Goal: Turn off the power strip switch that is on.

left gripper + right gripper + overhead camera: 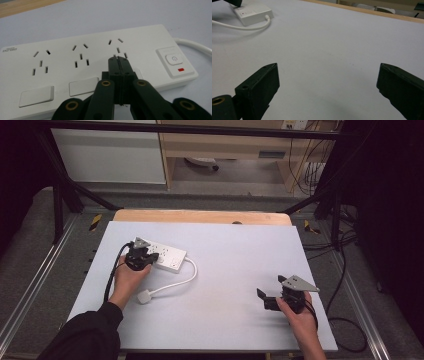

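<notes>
The left claw (118,60) has its jaws pressed together, while the right claw (328,82) gapes wide.

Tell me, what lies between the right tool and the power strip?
Mostly bare table; the white cord and its plug curl near the power strip, seen from the high view.

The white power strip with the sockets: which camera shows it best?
The left gripper view: the white plastic power strip spans it, sockets and switch clear. The high view shows it small; the right gripper view catches one end.
</notes>
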The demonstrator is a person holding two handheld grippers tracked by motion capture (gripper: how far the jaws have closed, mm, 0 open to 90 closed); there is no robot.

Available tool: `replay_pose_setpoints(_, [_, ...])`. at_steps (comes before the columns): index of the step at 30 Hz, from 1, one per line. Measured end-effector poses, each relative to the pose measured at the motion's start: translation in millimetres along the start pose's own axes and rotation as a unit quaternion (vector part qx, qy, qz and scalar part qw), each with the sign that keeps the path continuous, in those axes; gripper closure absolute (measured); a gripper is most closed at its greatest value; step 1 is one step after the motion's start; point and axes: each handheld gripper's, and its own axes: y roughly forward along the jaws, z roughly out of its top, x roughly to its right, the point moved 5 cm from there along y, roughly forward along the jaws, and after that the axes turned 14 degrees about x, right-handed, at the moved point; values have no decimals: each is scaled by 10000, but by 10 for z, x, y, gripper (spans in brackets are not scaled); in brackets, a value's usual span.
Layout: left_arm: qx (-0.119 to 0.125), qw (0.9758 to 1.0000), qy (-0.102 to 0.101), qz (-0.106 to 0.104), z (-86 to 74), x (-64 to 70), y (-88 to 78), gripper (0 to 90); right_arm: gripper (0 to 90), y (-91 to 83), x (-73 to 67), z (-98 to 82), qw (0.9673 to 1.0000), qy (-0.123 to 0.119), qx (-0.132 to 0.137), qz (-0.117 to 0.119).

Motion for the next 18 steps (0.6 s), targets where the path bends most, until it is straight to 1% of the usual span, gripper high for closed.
replay_pose_setpoints(2, [-15,10000,-1,12,8,3,7,900,49,1,-1,2,10000,6,3,-1])
replay_pose_setpoints(6, [-23,10000,62,0,23,18,23,900,49,-4,-3,7,10000,-3,20,8])
replay_pose_setpoints(9, [-3,10000,47,-7,43,21,31,900,49,-6,3,8,10000,-27,29,9])
replay_pose_setpoints(11, [12,10000,-9,-57,44,31,42,900,49,-4,3,9,10000,-26,32,17])
replay_pose_setpoints(12, [-32,9999,-48,-96,35,46,48,900,49,-2,2,9,10000,-16,35,16])
replay_pose_setpoints(13, [-36,9999,-6,-95,34,55,51,900,49,-1,2,9,10000,-18,33,19])
replay_pose_setpoints(15, [-17,9999,14,-105,43,66,61,900,49,-2,0,10,10000,-18,32,21])
replay_pose_setpoints(18, [1,9999,5,-114,56,77,65,900,49,-5,-1,12,10000,-33,37,23])
